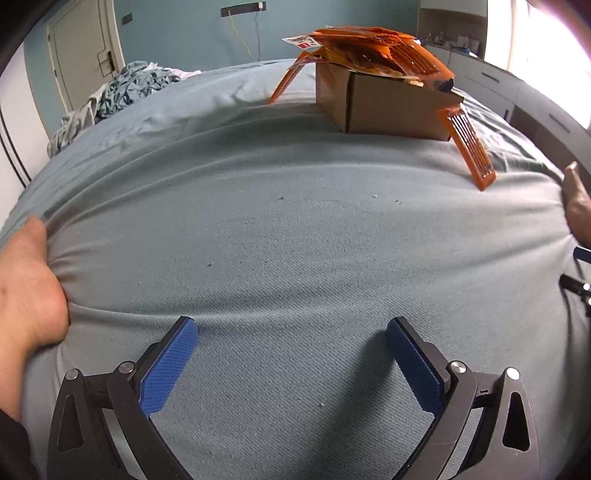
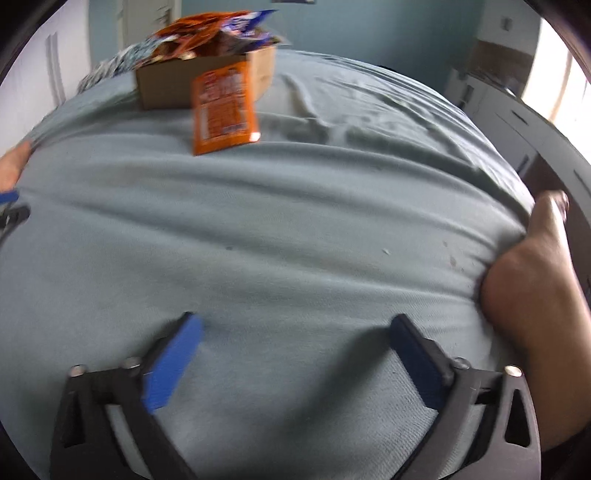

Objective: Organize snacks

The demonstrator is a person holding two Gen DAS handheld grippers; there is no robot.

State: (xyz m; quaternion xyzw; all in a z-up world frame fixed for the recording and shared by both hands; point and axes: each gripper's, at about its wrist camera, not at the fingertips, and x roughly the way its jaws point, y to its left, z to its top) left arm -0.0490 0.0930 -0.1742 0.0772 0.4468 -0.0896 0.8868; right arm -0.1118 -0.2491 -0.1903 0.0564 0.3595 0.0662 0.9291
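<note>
Blue-grey bedsheet (image 1: pixel 295 229) fills both views, wrinkled and stretched over a mattress, with teal walls behind. On it, toward the far side, stands a cardboard box (image 1: pixel 384 107) heaped with snack packets (image 1: pixel 373 48); in the left wrist view the pile reads as glossy orange wrappers with a white and red label at its left end, the print too small to read. 1 orange packet (image 1: pixel 471 147) leans from the box's near right corner down to the sheet, and another orange strip (image 1: pixel 286 83) hangs off the left side.

From the right wrist view the same box (image 2: pixel 207 81) sits upper left, blurred, its load (image 2: pixel 214 33) a mix of orange and blue wrappers whose brands cannot be made out. An orange packet (image 2: pixel 223 110) leans against the box front, its lower edge on the sheet, text smeared.

Left gripper (image 1: pixel 291 363) hangs low over bare sheet, its 2 blue pads (image 1: pixel 170 369) spread wide with nothing between them. Right gripper (image 2: pixel 295 362) likewise stands wide apart over bare sheet, empty. Both are well apart from the box.

Bare skin of the person shows at the frame edges: a hand (image 1: pixel 26 295) at the left of the left view and a forearm (image 2: pixel 532 317) at the right of the right view, both cut off by the lens rim. Crumpled bedding (image 1: pixel 122 88) lies far left beside a door (image 1: pixel 85 48); a bright window (image 1: pixel 535 33) washes out the right.
</note>
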